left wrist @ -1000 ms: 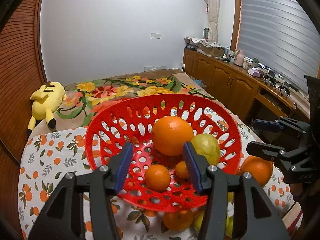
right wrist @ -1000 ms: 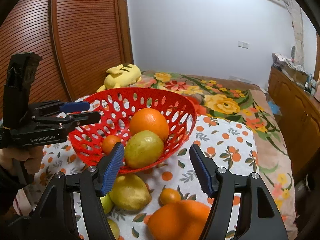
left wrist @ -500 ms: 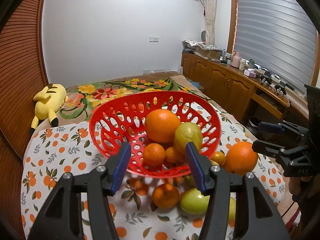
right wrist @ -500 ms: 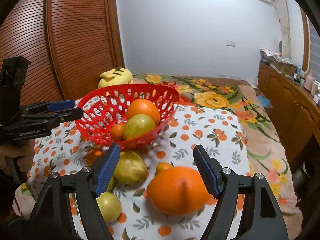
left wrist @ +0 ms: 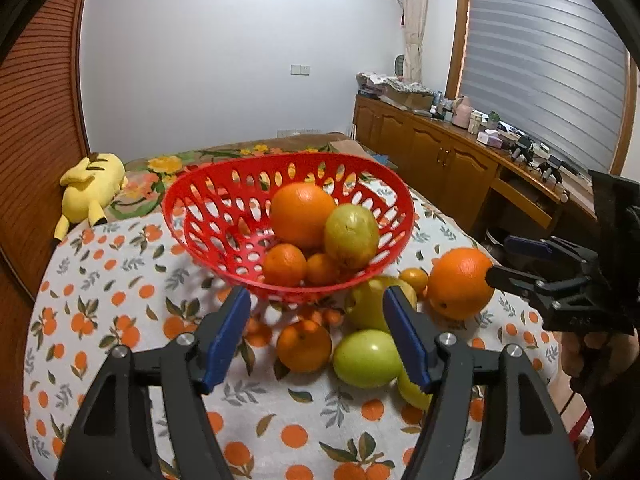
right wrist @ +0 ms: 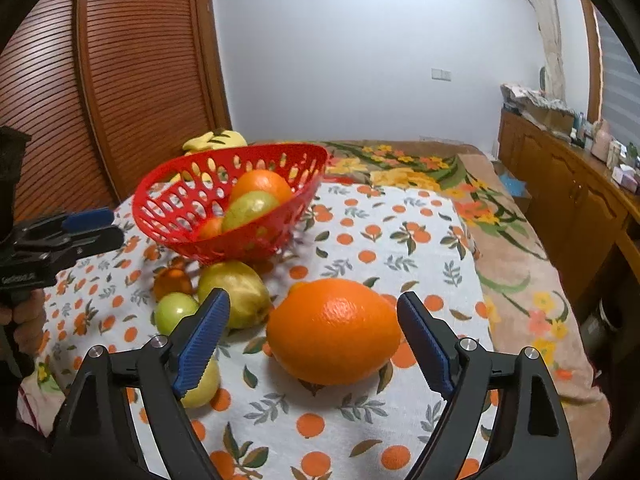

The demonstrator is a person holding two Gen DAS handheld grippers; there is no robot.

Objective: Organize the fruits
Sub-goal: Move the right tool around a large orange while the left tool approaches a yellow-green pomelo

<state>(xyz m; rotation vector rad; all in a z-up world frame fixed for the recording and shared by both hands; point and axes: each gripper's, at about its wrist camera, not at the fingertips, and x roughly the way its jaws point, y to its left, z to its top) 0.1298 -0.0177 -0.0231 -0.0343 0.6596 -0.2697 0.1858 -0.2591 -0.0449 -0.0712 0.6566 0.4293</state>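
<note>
Fruit loose on cloth, both grippers empty

Orange (right wrist: pixel 334 330) sits on the cloth (right wrist: pixel 400 248) between the right gripper's (right wrist: pixel 314 346) blue ridged pads, touching neither. Those jaws have just been opening and stand wide. Left gripper (left wrist: pixel 316 332), jaws about half spread and also just opening, holds nothing; a mandarin (left wrist: pixel 304 346) and a smooth green fruit (left wrist: pixel 367 358) lie just past its tips. Red perforated plastic basket (left wrist: pixel 224 216) stands at 12 o'clock from the left gripper, tilted, holding round pebbly oranges and a yellow-green fruit.
</note>
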